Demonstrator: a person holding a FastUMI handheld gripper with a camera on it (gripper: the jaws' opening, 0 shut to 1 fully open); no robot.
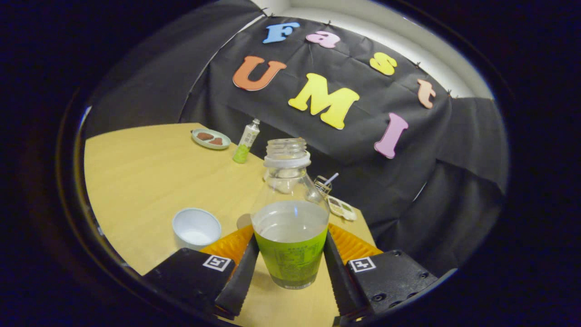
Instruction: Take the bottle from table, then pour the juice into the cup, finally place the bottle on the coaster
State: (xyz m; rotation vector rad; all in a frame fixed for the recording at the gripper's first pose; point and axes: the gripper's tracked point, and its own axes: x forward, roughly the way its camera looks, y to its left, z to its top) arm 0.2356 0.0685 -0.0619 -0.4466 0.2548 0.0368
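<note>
Black cloth drapes the booth's wall behind a pale wooden table (150, 177), with a strip of white wall showing above the cloth.

Between the gripper (290, 268) fingers stands the bottle (290, 218), upright on the table, clear plastic with its cap off and the threaded neck open at the top. A green label wraps its lower part, and liquid fills it to roughly the label's upper edge. Both fingers (243, 272) press against the label, one on each side, so the gripper is clamped on the bottle's lower body.

At about 9 o'clock from the bottle, near the one finger and apart from it, sits a white cup (196, 228), open side up, with a pale inside. Just beside the bottle, at about 10 o'clock and partly hidden by it, a small grey round edge (243, 221) lies flat on the table; it may be the coaster, though too little of it shows to be sure.

Further off, at about 11 o'clock, a slim green-and-white bottle (245, 141) stands near the table's far edge, and just beyond it lies a small plate (210, 138) with two brownish pieces on it. At about 1 o'clock, behind the held bottle, a small glass with a straw (323, 184) stands beside a flat white tray (342, 208) of coloured items.
</note>
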